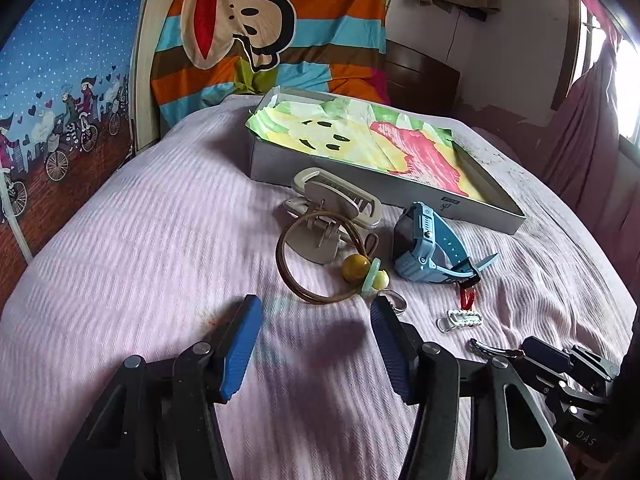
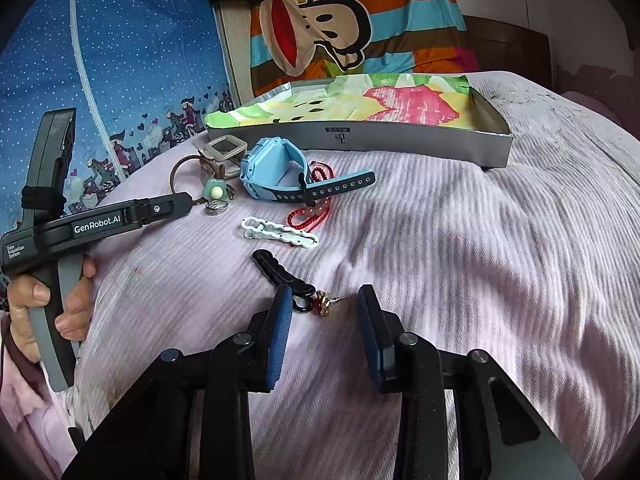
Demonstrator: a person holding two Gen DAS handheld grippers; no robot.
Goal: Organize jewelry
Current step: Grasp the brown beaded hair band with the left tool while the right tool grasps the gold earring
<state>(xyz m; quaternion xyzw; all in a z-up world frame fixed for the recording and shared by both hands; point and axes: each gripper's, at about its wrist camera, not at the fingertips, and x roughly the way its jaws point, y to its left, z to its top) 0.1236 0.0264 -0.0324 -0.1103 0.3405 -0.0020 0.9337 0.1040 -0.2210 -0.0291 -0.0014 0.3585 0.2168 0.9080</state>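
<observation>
Two grippers: both reach over a bed (image 1: 120,240) with a pink ribbed cover.
Left gripper (image 1: 316,320): lower centre of the left wrist view; fingers apart, nothing between the blue pads, which hang just short of a small metal ring (image 1: 396,302).
Right gripper (image 2: 324,308): lower centre of the right wrist view; fingers apart, with a small red and gold charm (image 2: 324,306) lying between the tips, untouched as far as shows.
Black clasp (image 2: 280,274): runs up and left from the charm, beside the left fingertip.
Hand (image 2: 52,300): at the left edge of the right wrist view, gripping the left gripper's handle.
Blue watch (image 2: 280,176): centre of the frame, near the box.
Hair tie with beads (image 1: 320,264): left of the watch.
White clasp (image 2: 280,234): below the watch, a red cord bracelet (image 2: 308,212) beside it.
Grey box (image 1: 348,184): upper centre, shallow, lined with bright printed paper.
</observation>
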